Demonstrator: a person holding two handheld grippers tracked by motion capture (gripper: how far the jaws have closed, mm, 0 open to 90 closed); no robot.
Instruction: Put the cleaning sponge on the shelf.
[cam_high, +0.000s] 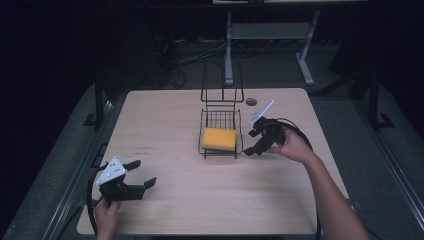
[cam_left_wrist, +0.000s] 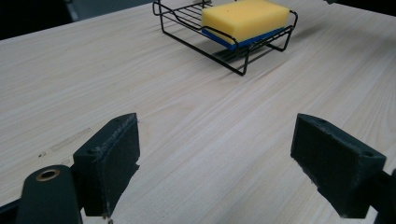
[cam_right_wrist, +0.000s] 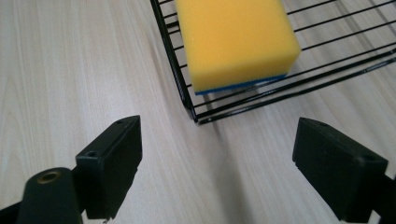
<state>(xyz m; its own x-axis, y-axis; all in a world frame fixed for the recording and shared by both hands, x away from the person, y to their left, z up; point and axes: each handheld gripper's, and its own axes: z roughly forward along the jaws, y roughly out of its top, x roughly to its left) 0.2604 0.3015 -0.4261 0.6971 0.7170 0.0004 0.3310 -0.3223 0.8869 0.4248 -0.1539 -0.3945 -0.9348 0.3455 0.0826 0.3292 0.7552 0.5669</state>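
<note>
A yellow sponge (cam_high: 219, 138) with a blue underside lies flat in a black wire rack (cam_high: 220, 121) near the middle of the table (cam_high: 165, 120). The right gripper (cam_high: 253, 141) sits just beside the rack's right edge, jaws spread and holding nothing. The left gripper (cam_high: 141, 175) rests at the table's near left corner, well apart from the rack, jaws also spread wide and empty.

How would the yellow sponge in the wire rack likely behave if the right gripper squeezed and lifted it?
The sponge looks like soft foam, so it would probably compress between the jaws and feel light. Its flat, blocky shape shouldn't roll. The wire rack looks light and might shift if bumped.
</note>
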